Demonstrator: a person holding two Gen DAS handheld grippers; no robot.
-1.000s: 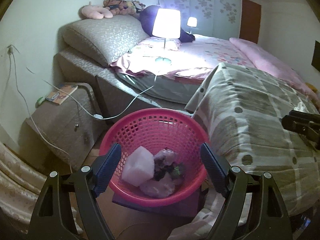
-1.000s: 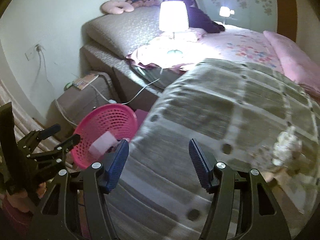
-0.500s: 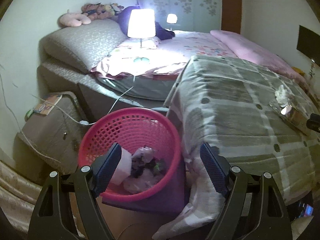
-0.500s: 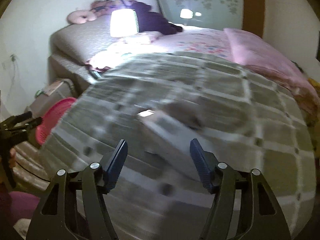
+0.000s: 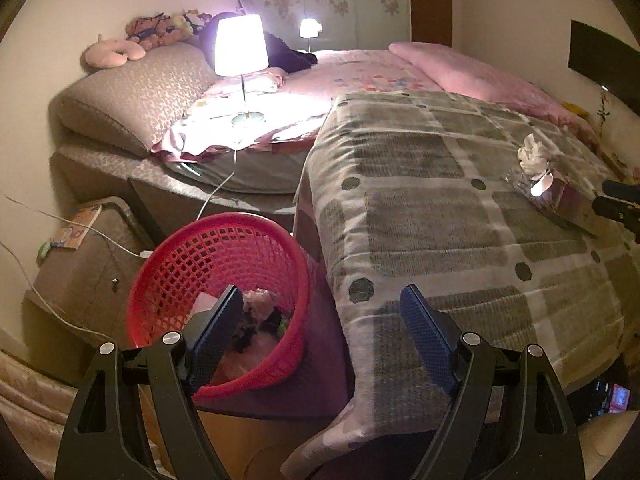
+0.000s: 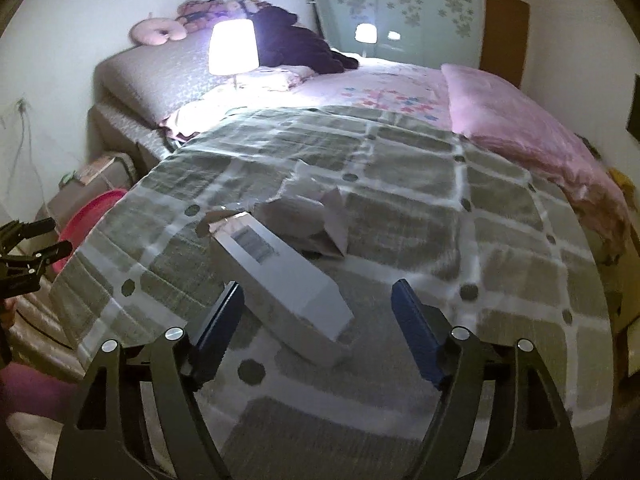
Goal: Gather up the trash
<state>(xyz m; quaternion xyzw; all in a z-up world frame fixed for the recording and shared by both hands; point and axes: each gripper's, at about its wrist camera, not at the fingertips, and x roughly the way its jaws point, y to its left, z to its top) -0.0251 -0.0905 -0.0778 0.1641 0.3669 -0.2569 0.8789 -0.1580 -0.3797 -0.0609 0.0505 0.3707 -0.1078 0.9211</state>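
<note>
Since a second ago, our right gripper [image 6: 316, 314] has swung away from the pink basket [image 5: 224, 248] and out over the checked blanket [image 6: 400, 216]; the long white box [image 6: 280, 280], then out of view, now lies just ahead of its fingers. Our left gripper [image 5: 322, 322] has also drifted, so the basket, earlier centred between its fingers, now sits toward its left finger, and the blanket's near corner fills the gap.

We take the blanket as our landmark. The white box lies on it at an angle, its near end reaching between the spread blue pads [image 6: 220, 320] of the right gripper without touching either; those jaws stand wide apart and grip nothing. Just beyond the box, also on the blanket, lies a torn paper envelope or bag [image 6: 308, 216], touching the box's far end or overlapping it; we cannot tell which.

In the left wrist view a crumpled white tissue [image 5: 534, 152] and a shiny wrapper [image 5: 556, 196] lie on the blanket toward its right side, near the tip of our right gripper at the frame's edge. The left jaws are likewise released and empty.

The pink basket stands on the floor just beside the blanket's hanging left edge, with crumpled trash [image 5: 260, 312] already in its bottom. Beyond the blanket, on the bed, a lit lamp [image 5: 240, 46] stands near the headboard pillow [image 5: 140, 92].
</note>
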